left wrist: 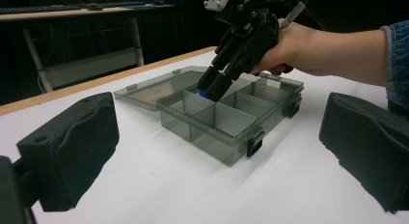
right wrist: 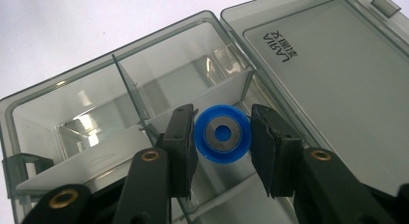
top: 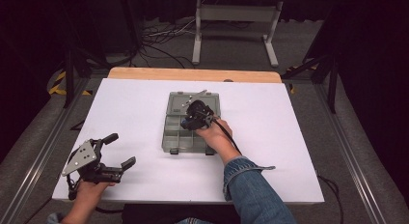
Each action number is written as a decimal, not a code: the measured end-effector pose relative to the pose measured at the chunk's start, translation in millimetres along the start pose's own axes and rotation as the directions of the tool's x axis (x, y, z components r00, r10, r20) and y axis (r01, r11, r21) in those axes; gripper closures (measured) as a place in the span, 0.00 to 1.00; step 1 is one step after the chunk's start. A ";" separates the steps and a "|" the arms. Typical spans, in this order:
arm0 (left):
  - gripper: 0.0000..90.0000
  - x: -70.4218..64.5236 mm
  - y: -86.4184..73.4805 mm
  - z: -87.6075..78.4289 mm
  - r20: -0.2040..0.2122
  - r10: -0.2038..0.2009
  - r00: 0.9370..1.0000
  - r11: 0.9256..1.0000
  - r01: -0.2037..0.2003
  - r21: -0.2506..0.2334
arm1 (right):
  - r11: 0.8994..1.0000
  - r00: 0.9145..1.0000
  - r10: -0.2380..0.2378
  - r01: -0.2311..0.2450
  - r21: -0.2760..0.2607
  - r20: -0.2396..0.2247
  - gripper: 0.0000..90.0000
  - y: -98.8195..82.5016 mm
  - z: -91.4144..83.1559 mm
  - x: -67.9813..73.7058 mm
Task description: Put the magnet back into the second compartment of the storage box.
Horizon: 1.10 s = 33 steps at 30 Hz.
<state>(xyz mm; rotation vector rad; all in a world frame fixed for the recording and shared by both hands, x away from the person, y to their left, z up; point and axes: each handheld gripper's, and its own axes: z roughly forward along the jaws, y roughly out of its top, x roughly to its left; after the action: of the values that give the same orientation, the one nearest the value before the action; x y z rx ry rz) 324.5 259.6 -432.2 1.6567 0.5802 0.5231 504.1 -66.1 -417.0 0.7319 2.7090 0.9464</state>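
A: Main item?
B: Blue wheel with a metal bearing in its middle — sits between the right gripper's jaws, over a far compartment of the grey organizer box next to the hinge. Left jaw touches the rim, right jaw is at the rim or a hair off; can't tell if it's squeezed or loose.
A: Box state?
B: Lid laid flat open, on the white surface near its middle. Compartments look bare, though the gripper hides part of them.
A: Right hand pose?
B: Right hand reaches forward over the box, denim sleeve, gripper tilted steeply down into the box. In the left gripper view just a speck of blue shows at the tips.
A: Left?
B: Left gripper held low at the near left of the surface by the left hand — jaws spread wide, nothing in them, well apart from the box. Forearm cut off by the bottom edge.
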 end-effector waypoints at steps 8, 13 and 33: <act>0.01 0.3 -0.1 -0.2 0.001 -0.001 1.000 1.000 0.001 -0.002 | 1.000 1.000 -0.003 0.003 0.019 0.009 0.69 1.3 4.9 1.4; 0.01 0.2 0.0 -0.3 0.000 0.000 1.000 1.000 0.000 -0.002 | 1.000 1.000 -0.005 0.005 0.028 0.017 0.69 2.1 5.3 2.2; 0.01 0.8 0.1 -0.2 0.000 -0.001 1.000 1.000 0.001 0.004 | 1.000 1.000 -0.002 0.002 0.022 0.016 0.62 2.7 -0.3 4.3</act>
<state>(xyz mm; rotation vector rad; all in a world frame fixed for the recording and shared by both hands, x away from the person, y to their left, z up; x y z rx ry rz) 325.0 260.3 -432.0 1.6603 0.5821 0.5212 501.4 -62.2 -415.1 0.7378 2.7097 0.9081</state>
